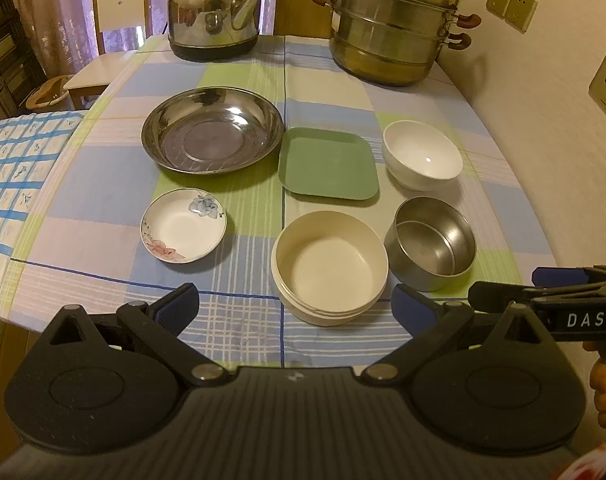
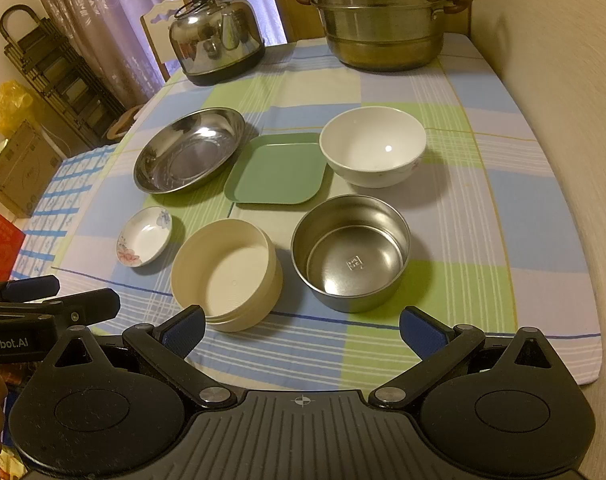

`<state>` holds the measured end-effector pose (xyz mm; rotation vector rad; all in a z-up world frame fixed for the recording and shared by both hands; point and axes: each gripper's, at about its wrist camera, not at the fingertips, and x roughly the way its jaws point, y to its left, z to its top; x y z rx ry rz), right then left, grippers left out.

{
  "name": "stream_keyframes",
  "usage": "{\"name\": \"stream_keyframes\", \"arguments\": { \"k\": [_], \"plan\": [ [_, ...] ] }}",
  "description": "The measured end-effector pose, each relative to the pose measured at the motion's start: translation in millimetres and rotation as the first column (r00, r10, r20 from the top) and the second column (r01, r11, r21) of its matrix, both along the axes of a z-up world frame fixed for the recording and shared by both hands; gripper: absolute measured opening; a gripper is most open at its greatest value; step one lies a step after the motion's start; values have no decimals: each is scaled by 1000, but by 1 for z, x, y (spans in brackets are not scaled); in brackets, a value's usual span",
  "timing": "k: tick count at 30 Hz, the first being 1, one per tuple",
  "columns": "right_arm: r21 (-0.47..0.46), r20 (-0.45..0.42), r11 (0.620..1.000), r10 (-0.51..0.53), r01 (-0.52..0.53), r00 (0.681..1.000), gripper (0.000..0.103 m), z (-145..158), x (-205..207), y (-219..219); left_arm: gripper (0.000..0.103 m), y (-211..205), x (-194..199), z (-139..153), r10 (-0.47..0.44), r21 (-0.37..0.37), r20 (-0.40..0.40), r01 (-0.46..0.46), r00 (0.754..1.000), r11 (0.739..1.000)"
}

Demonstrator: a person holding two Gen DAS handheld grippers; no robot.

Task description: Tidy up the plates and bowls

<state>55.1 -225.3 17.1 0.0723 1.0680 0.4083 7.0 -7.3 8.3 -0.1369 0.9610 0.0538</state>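
The left gripper (image 1: 295, 304) sits low at the bottom of its own view, level and pointing straight up the table, its blue-padded fingers (image 1: 179, 304) spread wide with nothing between them. The right gripper (image 2: 301, 328) is held the same way in its view, fingers (image 2: 185, 328) far apart and empty; it also pokes in from the right edge of the left view, side by side with the left one (a bit of the person's hand shows beneath it).

All the dishes lie on a checked tablecloth (image 1: 103, 208). In the left view, the cream bowl (image 1: 330, 266) is at lower centre, just ahead of the left gripper's open fingers, with the steel bowl (image 1: 431, 242) close to its right. The white bowl (image 1: 422, 154) stands above the steel one, at centre right. The green square plate (image 1: 329, 164) lies in the middle, its left edge very close to the large steel plate (image 1: 211, 130) at upper left of centre (whether they touch I cannot tell). The small flowered saucer (image 1: 183, 225) sits alone at left of centre.

At the top of the frame stand a kettle (image 1: 215, 12) and a stacked steamer pot (image 1: 391, 24).
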Motion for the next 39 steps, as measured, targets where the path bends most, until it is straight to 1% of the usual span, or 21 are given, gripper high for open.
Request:
{"name": "stream_keyframes", "arguments": {
  "k": [10,13,28,30,35,39],
  "plan": [
    [1,0,1000,-1,1,1000,103,-4,-4,-3,102,-2,2,1,-1,2,0,1,1000,1000],
    [4,-3,1000,-4,4,1000,103,-1,3,-7,102,-3,2,1,-1,3,1,1,1000,1000],
    [18,-4,1000,-5,5,1000,103,-3,4,-16,102,-14,5,4,6,16,11,-7,1000,1000],
    [31,6,999,-7,7,1000,103,-4,5,-19,102,-15,6,3,13,19,15,-13,1000,1000],
    [66,31,998,-2,0,1000,103,-5,11,-21,102,-11,11,2,36,56,24,-37,999,998],
    [108,33,994,-9,5,999,103,-7,18,-20,102,0,19,4,44,56,45,-46,998,997]
  ]
}}
